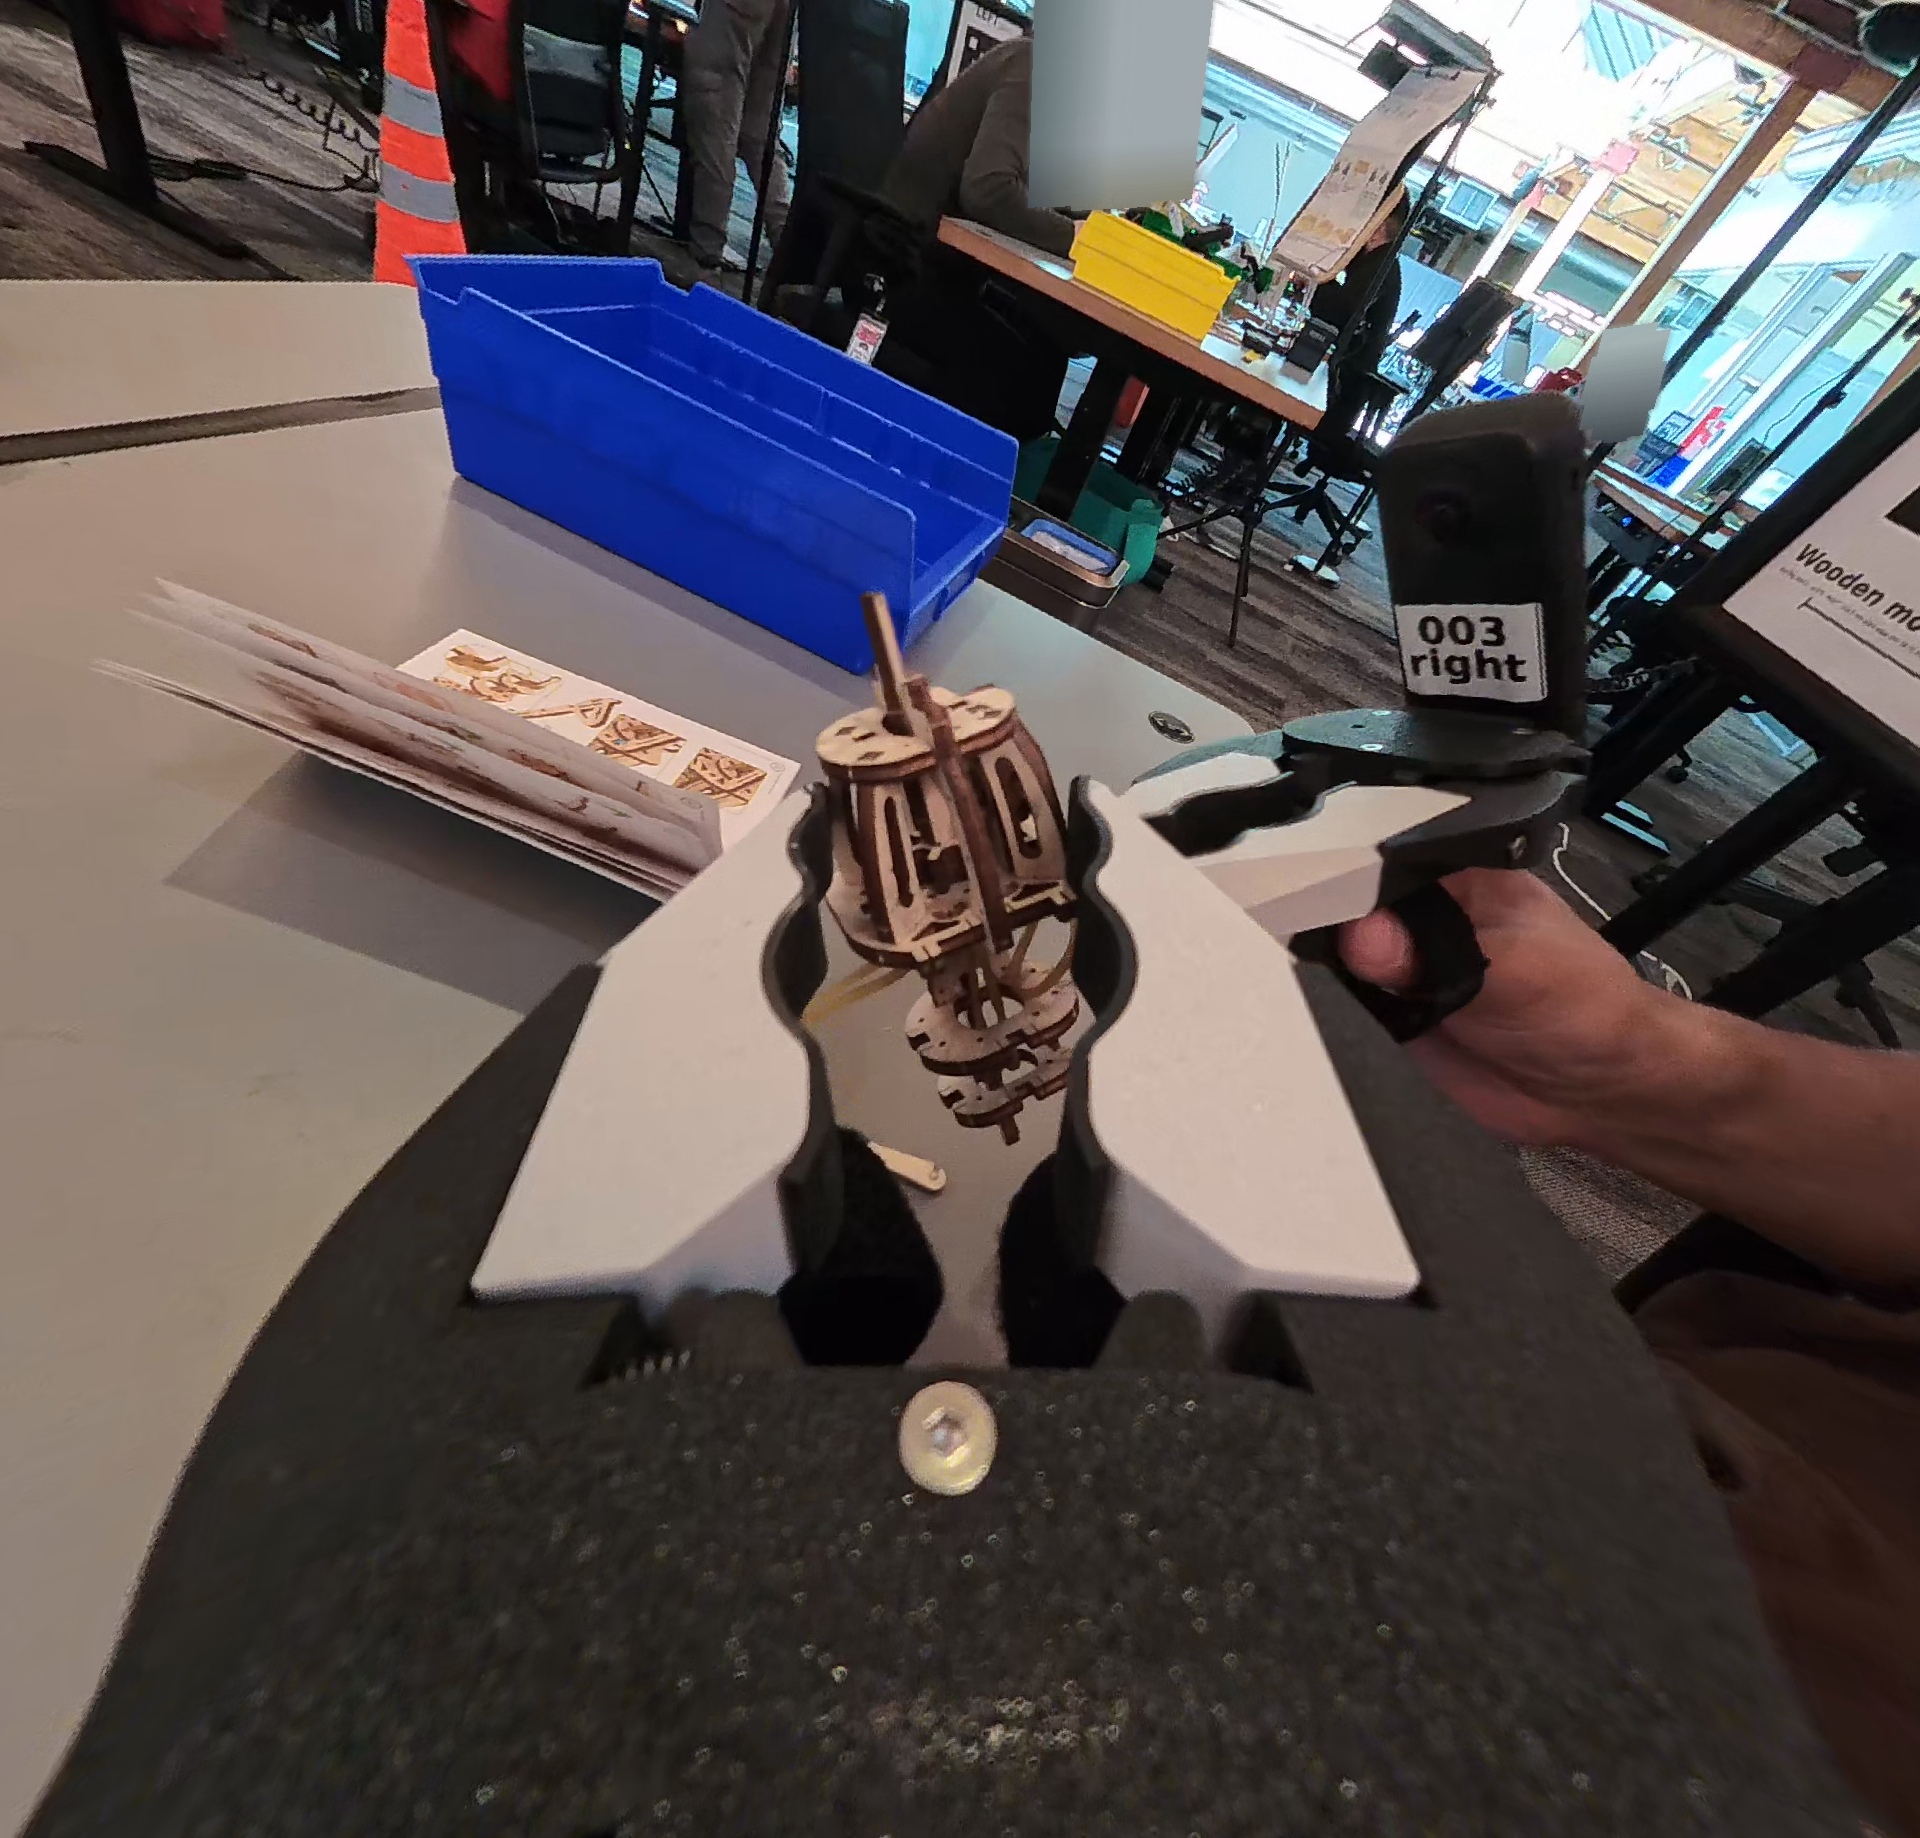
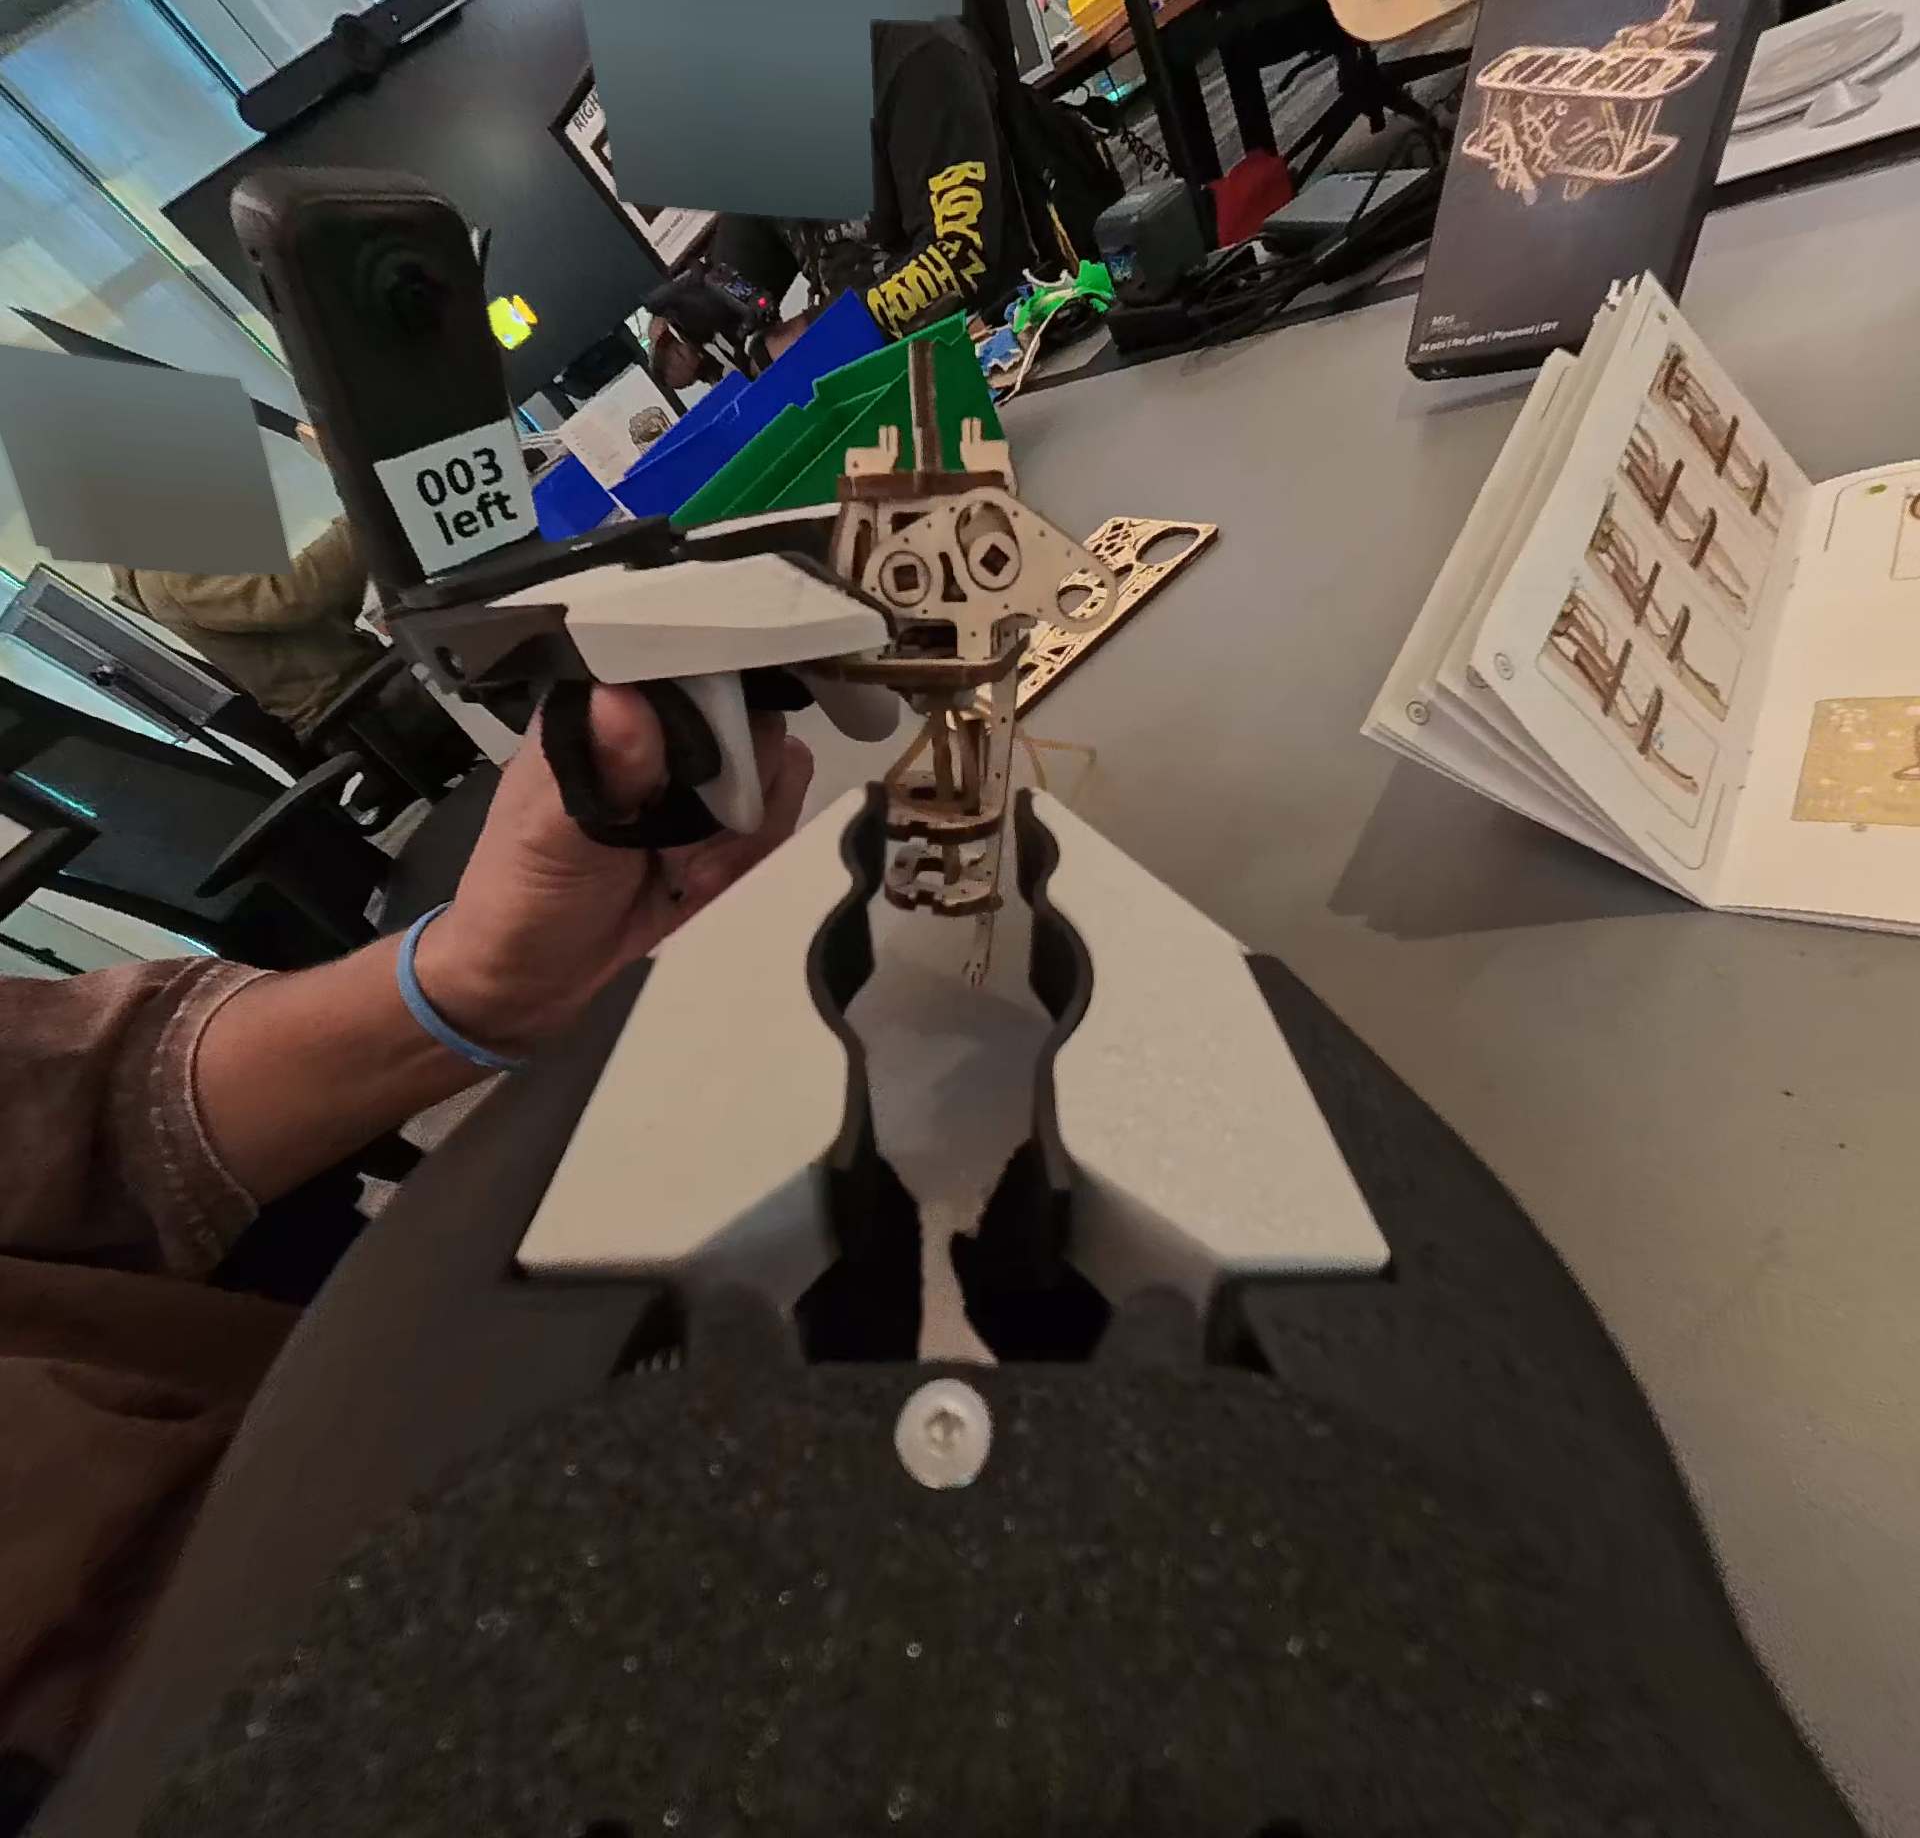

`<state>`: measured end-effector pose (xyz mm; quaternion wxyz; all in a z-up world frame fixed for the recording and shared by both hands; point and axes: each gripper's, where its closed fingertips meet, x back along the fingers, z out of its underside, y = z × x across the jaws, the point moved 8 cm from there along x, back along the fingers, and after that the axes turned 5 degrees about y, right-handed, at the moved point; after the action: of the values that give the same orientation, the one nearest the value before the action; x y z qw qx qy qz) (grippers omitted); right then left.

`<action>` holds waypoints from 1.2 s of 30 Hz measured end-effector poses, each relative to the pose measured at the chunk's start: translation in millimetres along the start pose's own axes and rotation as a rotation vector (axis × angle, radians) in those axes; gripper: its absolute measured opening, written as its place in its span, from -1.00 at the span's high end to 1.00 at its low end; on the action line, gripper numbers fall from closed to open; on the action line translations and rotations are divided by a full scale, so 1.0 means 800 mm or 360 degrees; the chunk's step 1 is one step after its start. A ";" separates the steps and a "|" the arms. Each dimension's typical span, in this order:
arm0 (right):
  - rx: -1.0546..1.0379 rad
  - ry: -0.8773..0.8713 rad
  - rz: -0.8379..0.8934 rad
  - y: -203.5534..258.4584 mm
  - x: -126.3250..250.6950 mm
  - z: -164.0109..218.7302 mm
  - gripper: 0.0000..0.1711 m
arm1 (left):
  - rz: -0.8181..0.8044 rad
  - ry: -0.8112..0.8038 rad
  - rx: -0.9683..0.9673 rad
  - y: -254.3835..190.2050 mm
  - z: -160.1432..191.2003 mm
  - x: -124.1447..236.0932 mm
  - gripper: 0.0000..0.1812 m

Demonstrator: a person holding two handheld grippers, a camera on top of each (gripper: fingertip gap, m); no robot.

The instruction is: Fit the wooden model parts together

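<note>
We are holding the wooden model point(image 1: 940, 853) up in the air above the bench point(image 1: 208, 957), with its thin stick point(image 1: 890, 650) pointing up. Our left gripper point(image 1: 940, 853) is closing its white fingers point(image 1: 717, 957) on the fat top part. Our right gripper point(image 2: 940, 843) is almost closed around the thin bottom part, but we cannot tell if it is really squeezing it.

The wood is looking very thin, so if we are pinching too hard or twisting our two hands apart, little bits may snap. If one gripper is slipping, the model may drop onto the bench beside the open instruction booklet point(image 1: 436, 739) or the small loose piece point(image 1: 914, 1165). The blue bin point(image 1: 717, 458) is sitting well behind.
</note>
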<state>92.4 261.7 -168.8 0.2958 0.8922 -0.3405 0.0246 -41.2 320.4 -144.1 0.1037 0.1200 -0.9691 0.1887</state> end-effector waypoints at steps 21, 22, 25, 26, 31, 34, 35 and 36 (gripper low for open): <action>0.0086 0.0120 0.0204 0.013 -0.013 0.003 0.99 | -0.0033 0.0034 -0.0023 -0.004 0.003 -0.006 0.52; 0.0088 0.0151 0.0222 0.014 -0.013 0.003 0.99 | -0.0036 0.0041 -0.0031 -0.005 0.003 -0.006 0.52; 0.0084 0.0225 0.0270 0.019 -0.014 0.001 0.99 | -0.0032 0.0047 -0.0041 -0.008 0.004 -0.008 0.52; 0.0092 0.0249 0.0290 0.021 -0.015 0.000 0.98 | -0.0030 0.0054 -0.0044 -0.008 0.004 -0.009 0.52; 0.0103 0.0373 0.0346 0.024 -0.016 -0.001 0.98 | -0.0014 0.0083 -0.0043 -0.010 0.008 -0.013 0.52; 0.0105 0.0407 0.0330 0.025 -0.015 -0.005 0.95 | -0.0007 0.0072 -0.0038 -0.011 0.007 -0.013 0.52; 0.0102 0.0407 0.0320 0.026 -0.015 -0.006 0.91 | -0.0004 0.0066 -0.0033 -0.010 0.006 -0.012 0.52; 0.0101 0.0410 0.0313 0.026 -0.015 -0.006 0.89 | 0.0003 0.0063 -0.0024 -0.010 0.006 -0.012 0.52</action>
<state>71.1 258.9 -156.7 0.3048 0.8530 -0.3845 0.1783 -30.8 313.4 -148.1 0.1237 0.1146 -0.9684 0.1840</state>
